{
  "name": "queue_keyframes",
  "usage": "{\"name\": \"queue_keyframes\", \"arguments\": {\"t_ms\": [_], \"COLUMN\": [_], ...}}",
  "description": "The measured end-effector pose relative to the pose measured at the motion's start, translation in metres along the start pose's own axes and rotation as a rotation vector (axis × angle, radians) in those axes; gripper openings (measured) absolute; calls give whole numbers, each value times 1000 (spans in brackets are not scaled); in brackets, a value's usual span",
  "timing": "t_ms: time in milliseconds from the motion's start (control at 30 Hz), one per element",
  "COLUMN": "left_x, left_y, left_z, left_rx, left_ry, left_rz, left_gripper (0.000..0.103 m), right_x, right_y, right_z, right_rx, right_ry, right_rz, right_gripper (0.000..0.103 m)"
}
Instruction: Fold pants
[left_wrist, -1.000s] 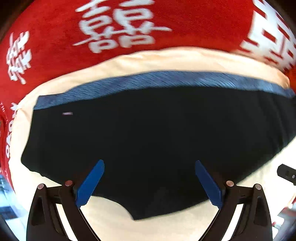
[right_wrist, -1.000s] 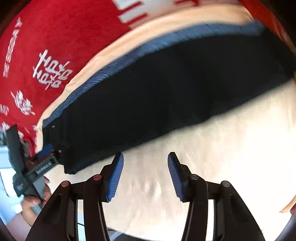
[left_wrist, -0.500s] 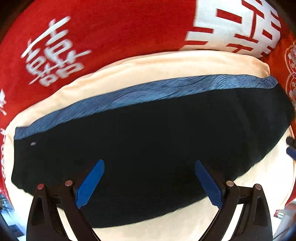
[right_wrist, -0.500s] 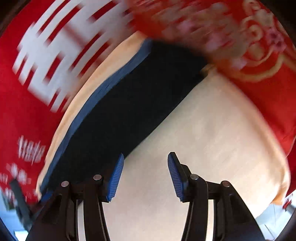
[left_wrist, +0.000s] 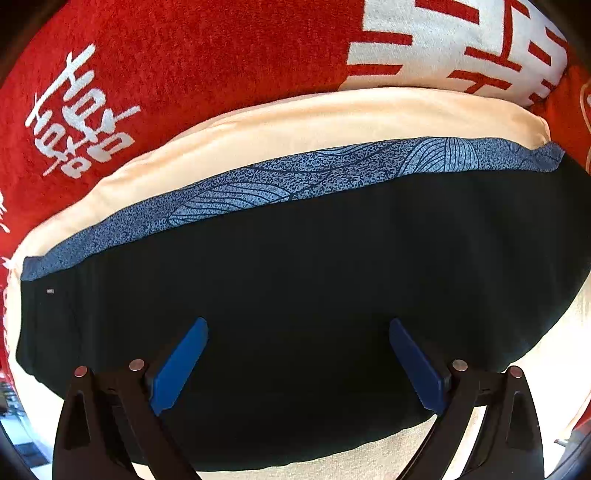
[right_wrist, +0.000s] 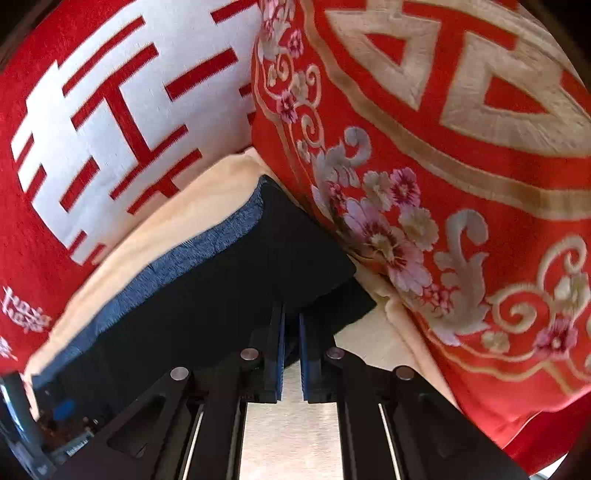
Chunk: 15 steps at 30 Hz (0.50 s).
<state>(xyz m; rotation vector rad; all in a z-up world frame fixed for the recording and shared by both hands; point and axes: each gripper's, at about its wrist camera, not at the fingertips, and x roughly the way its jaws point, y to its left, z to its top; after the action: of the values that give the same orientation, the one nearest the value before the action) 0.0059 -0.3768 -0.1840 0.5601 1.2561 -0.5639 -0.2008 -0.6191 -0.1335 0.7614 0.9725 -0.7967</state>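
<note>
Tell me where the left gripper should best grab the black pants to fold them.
Probably the near black hem of the pants, coming straight down from above. The left gripper hangs open over that edge, which lies flat and free on the cream cloth, opposite the blue waistband.

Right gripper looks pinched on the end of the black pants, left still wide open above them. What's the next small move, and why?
Probably lower the left gripper and close it on the black pants with the blue patterned waistband. Its blue pads stand wide apart above flat fabric, holding nothing, while the right gripper is nearly shut at the pants' end edge beside the red embroidered cushion. A fold likely needs both ends held.
</note>
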Motion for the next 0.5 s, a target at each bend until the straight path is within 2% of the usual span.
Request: {"name": "queue_keyframes", "arguments": {"t_ms": [67,100,133,167,267,500], "left_x": [0,1,2,2,6,10], "left_y": [-2,-3,-3,-2,0,4], "left_z": [0,1,1,1,1,0], "left_rx": [6,4,0,-5,-10,-29], "left_ry": [-4,-4,-3,-3,-8,3], "left_rz": [13,13,10,6,-2,2], "left_gripper": [102,102,102,102,102,102], "right_x": [20,26,25,23,13,7], "right_y": [-13,-14,-18,-20,-27,-36], "right_z": [-1,-3,-6,-7,-18,-63], "right_rx": [16,19,23,32,101,290], "right_ry": [58,62,41,33,71,153], "right_rz": [-34,-45,-69,-70,3,325], "right_gripper": [21,41,48,48,48,50]}}
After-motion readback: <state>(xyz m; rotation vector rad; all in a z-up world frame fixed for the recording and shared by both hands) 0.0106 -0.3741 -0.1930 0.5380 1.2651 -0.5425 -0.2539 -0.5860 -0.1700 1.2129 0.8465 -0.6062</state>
